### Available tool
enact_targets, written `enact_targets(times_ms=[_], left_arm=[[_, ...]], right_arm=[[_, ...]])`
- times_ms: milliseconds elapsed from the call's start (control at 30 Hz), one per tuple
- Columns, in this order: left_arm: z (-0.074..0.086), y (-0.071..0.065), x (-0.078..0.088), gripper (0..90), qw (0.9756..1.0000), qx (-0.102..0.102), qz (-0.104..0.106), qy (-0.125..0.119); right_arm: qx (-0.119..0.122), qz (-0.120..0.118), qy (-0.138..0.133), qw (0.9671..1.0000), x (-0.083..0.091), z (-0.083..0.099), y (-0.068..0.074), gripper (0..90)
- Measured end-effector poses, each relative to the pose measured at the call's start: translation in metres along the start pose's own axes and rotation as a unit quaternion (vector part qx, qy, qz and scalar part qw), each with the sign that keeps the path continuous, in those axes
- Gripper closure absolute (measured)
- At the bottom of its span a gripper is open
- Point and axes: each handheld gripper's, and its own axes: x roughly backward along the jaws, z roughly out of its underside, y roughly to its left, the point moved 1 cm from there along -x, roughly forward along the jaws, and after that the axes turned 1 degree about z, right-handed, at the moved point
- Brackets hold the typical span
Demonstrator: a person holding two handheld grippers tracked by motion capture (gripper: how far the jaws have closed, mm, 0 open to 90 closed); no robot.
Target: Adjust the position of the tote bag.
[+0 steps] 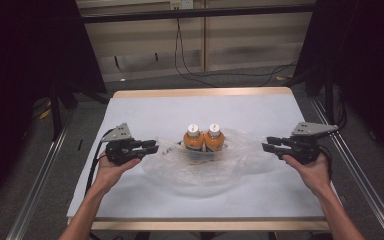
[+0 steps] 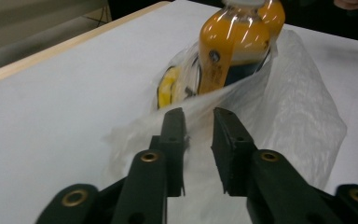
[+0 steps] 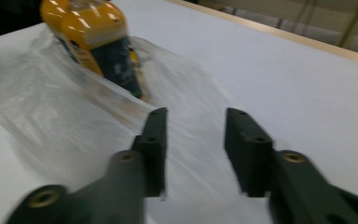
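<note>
Two orange bottles (image 1: 203, 138) stand upright in a clear plastic bag (image 1: 200, 167) at frame centre on the tabletop (image 1: 145, 107); left gripper (image 1: 150, 147) & right gripper (image 1: 269, 145) flank it, jaws apart, empty; film likely thin, slippery; best pinched at bag edges.

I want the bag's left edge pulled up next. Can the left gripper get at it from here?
Probably yes: the left gripper, jaws apart, sits right at the plastic bag edge, nothing between.
</note>
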Motion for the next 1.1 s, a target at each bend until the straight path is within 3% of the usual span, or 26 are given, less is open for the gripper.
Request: enact_targets(times_ms=[33, 67, 233, 300, 367, 400, 500, 567, 700, 767, 800, 833, 933, 1000, 1033, 1100], left_arm=[[-0.010, -0.001, -0.011, 77.3, 0.9999, -0.005, 0.011, 0.001], [-0.010, -0.001, -0.011, 78.8, 0.9999, -0.005, 0.011, 0.001], [-0.032, 0.003, -0.040, 86.0, 0.9994, -0.017, 0.028, 0.013], [-0.034, 0.004, -0.045, 88.7, 0.9992, -0.009, 0.037, 0.012], [-0.034, 0.005, -0.055, 90.0, 0.9992, -0.004, 0.038, 0.012], [-0.031, 0.005, -0.064, 90.0, 0.9990, 0.004, 0.042, 0.018], [-0.027, 0.004, -0.071, 90.0, 0.9984, 0.004, 0.047, 0.031], [-0.024, 0.000, -0.078, 90.0, 0.9962, -0.021, 0.041, 0.074], [-0.019, -0.003, -0.086, 90.0, 0.9939, -0.026, 0.047, 0.096], [-0.015, -0.004, -0.092, 90.0, 0.9907, -0.039, 0.052, 0.120], [-0.011, -0.005, -0.096, 90.0, 0.9878, -0.045, 0.052, 0.140], [-0.011, -0.005, -0.096, 90.0, 0.9878, -0.045, 0.052, 0.140], [-0.009, -0.003, -0.099, 90.0, 0.9857, -0.045, 0.056, 0.153], [-0.005, -0.004, -0.103, 90.0, 0.9822, -0.050, 0.056, 0.172], [-0.005, -0.004, -0.103, 90.0, 0.9822, -0.050, 0.056, 0.172], [-0.001, -0.004, -0.107, 90.0, 0.9786, -0.057, 0.053, 0.190]], right_arm=[[0.004, -0.010, 0.002, 0.9999, -0.006, -0.003, 0.003, 72.7], [0.004, -0.010, 0.002, 0.9999, -0.006, -0.003, 0.003, 72.7], [0.034, -0.062, 0.023, 0.9972, -0.043, -0.021, 0.018, 88.3], [0.040, -0.070, 0.027, 0.9964, -0.049, -0.024, 0.020, 90.0], [0.051, -0.083, 0.045, 0.9942, -0.065, -0.029, 0.023, 90.0], [0.056, -0.086, 0.050, 0.9935, -0.070, -0.030, 0.024, 90.0], [0.057, -0.088, 0.053, 0.9930, -0.079, -0.032, 0.025, 90.0], [0.056, -0.097, 0.059, 0.9919, -0.089, -0.032, 0.026, 90.0], [0.062, -0.097, 0.078, 0.9903, -0.099, -0.029, 0.027, 90.0], [0.062, -0.094, 0.086, 0.9899, -0.104, -0.027, 0.026, 90.0], [0.062, -0.095, 0.099, 0.9885, -0.109, -0.025, 0.025, 90.0], [0.062, -0.095, 0.099, 0.9885, -0.109, -0.025, 0.025, 90.0], [0.069, -0.105, 0.135, 0.9828, -0.121, -0.018, 0.023, 90.0], [0.073, -0.106, 0.149, 0.9804, -0.127, -0.015, 0.022, 90.0], [0.073, -0.106, 0.149, 0.9804, -0.127, -0.015, 0.022, 90.0], [0.073, -0.105, 0.157, 0.9792, -0.131, -0.013, 0.021, 90.0]])
